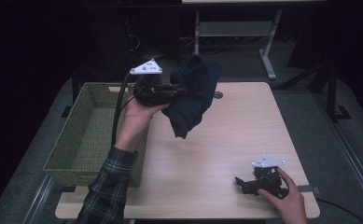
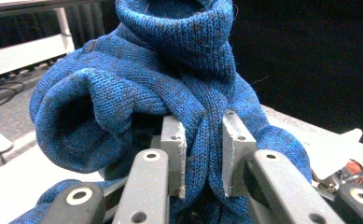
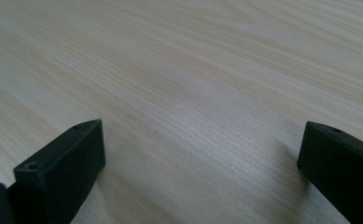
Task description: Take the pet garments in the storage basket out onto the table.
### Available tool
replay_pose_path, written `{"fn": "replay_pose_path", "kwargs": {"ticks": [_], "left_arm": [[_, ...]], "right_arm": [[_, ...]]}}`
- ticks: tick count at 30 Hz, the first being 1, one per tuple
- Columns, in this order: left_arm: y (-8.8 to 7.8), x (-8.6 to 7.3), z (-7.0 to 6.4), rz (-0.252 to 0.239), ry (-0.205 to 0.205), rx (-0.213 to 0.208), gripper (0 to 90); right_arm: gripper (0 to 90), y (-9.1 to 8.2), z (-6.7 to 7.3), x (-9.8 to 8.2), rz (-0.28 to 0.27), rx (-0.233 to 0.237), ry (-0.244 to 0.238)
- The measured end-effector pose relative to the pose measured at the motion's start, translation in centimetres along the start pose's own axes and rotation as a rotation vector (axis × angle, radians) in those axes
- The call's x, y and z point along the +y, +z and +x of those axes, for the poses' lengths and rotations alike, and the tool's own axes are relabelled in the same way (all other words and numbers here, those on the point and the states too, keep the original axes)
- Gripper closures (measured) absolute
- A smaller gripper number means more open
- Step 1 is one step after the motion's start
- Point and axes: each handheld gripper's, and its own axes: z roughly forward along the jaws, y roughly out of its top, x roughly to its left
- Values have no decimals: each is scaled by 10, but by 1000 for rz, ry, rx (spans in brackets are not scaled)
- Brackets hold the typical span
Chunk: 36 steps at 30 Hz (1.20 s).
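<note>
A dark blue knitted garment [image 1: 192, 93] hangs in the air above the back of the wooden table [image 1: 226, 140], just right of the basket. My left gripper [image 1: 181, 91] is shut on it. In the left gripper view its grey pads [image 2: 173, 144] pinch a twisted fold of the blue knit [image 2: 137, 79], which bunches up over the jaws. My right gripper [image 1: 240, 183] rests near the table's front right edge, held by a hand. In the right gripper view its black jaws stand wide apart over bare wood [image 3: 193, 93], with nothing between them [image 3: 202, 163].
A green woven basket [image 1: 88, 135] stands along the table's left side, under the left forearm in a plaid sleeve [image 1: 107, 186]. A desk frame with grey legs [image 1: 268, 56] stands on the floor behind the table. A round grommet [image 1: 218, 95] sits at the table's back edge.
</note>
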Motion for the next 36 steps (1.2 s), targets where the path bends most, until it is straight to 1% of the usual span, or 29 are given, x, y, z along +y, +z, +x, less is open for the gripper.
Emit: {"fn": "replay_pose_path", "kwargs": {"ticks": [4,9,11,15,18,21,23,27,28,31,36], "left_arm": [[18,-5,-4,-1,-6,-22,741],[42,-13,-6,17,-10,-43,740],[52,-17,-7,24,2,-50,740],[73,-25,-10,36,0,-79,739],[87,-32,-14,52,2,-91,737],[104,-39,-18,92,13,-97,737],[113,-45,-19,110,17,-100,736],[132,-58,-21,131,5,-111,736],[138,-63,-21,144,9,-112,736],[152,-74,-22,167,-2,-119,736],[171,-87,-24,226,2,-120,729]], "right_arm": [[5,0,0,0,0,0,0],[5,0,0,0,0,0,0],[5,0,0,0,0,1,0],[5,0,0,0,0,1,0],[5,0,0,0,0,1,0],[5,0,0,0,-1,1,1],[5,0,0,0,-1,1,1],[5,0,0,0,0,1,1],[5,0,0,0,0,1,1],[5,0,0,0,0,1,0],[5,0,0,0,2,2,4]]}}
